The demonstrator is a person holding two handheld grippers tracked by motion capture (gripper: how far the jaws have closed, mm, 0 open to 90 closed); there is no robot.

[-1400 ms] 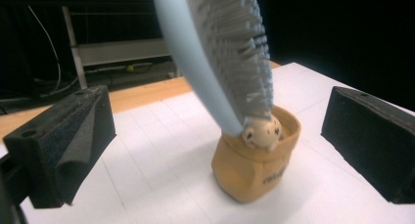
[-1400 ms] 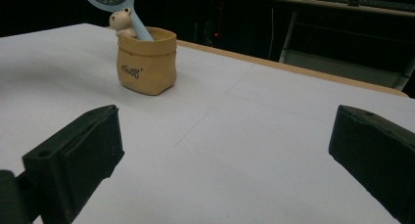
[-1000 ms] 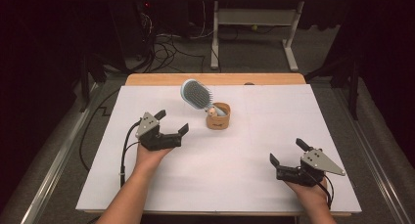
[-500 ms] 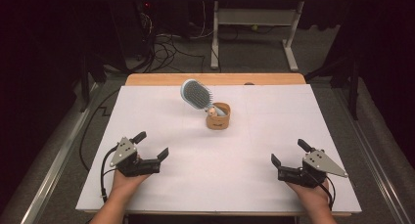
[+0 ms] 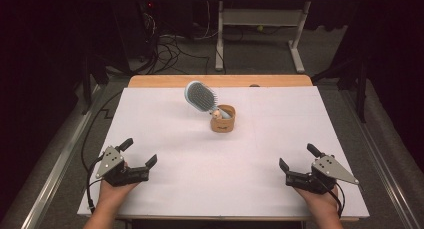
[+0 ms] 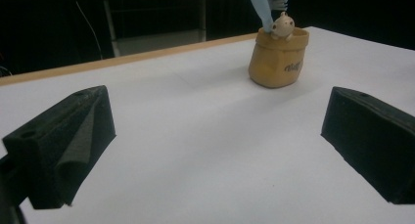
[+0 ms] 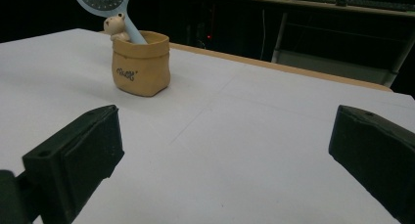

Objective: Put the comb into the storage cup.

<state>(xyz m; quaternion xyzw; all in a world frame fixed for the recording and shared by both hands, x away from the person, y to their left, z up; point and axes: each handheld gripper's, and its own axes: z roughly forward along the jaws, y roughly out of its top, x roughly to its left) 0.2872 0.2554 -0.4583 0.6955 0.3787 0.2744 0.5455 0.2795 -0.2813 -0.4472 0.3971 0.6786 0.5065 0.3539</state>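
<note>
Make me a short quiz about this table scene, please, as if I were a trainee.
1. True or false: both tongs, left and right, are open and hold nothing.
2. Where does the brush stand? A) flat on the table B) handle down in the pot C) between the left tongs
3. Fill in: a small animal ____ peeks over the pot's rim.

Key: 1 true. 2 B. 3 figure.

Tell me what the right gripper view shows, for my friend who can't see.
A light blue hairbrush stands handle-down in a small tan pot with a tiny animal figure on its rim, on a white table. Nearer, the right tool has its two black jaws wide apart, holding nothing.
</note>
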